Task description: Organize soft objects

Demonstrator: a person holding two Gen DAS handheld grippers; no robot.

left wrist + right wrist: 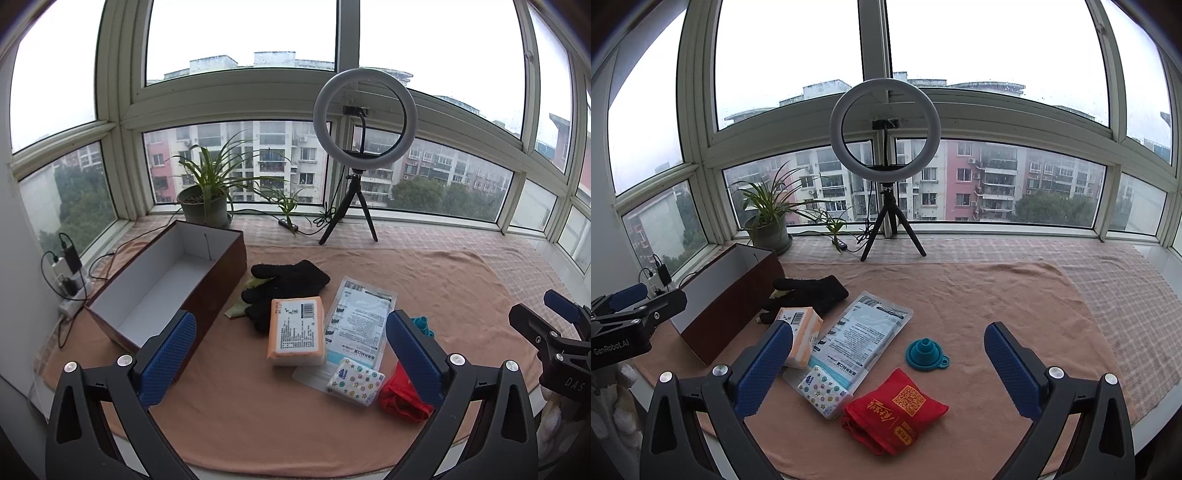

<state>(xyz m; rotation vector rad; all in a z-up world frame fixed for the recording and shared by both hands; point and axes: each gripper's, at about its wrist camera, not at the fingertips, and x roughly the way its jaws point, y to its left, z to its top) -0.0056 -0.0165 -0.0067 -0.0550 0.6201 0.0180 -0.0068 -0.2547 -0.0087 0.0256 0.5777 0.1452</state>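
Observation:
An open brown box (166, 280) with a white inside stands on the left of a peach towel (443, 280); it also shows in the right wrist view (727, 299). Beside it lie black gloves (284, 288), an orange tissue pack (295, 332), a clear mask packet (360, 317), a small patterned tissue pack (356, 382) and a red cloth bag (895, 410). A teal silicone funnel (925, 354) sits near the bag. My left gripper (291, 350) is open and empty above the tissue pack. My right gripper (888, 365) is open and empty above the bag.
A ring light on a tripod (364, 147) and a potted plant (205, 199) stand by the window at the back. Chargers and a power strip (70, 284) lie at the far left. A checked cloth (1126, 295) covers the sill to the right.

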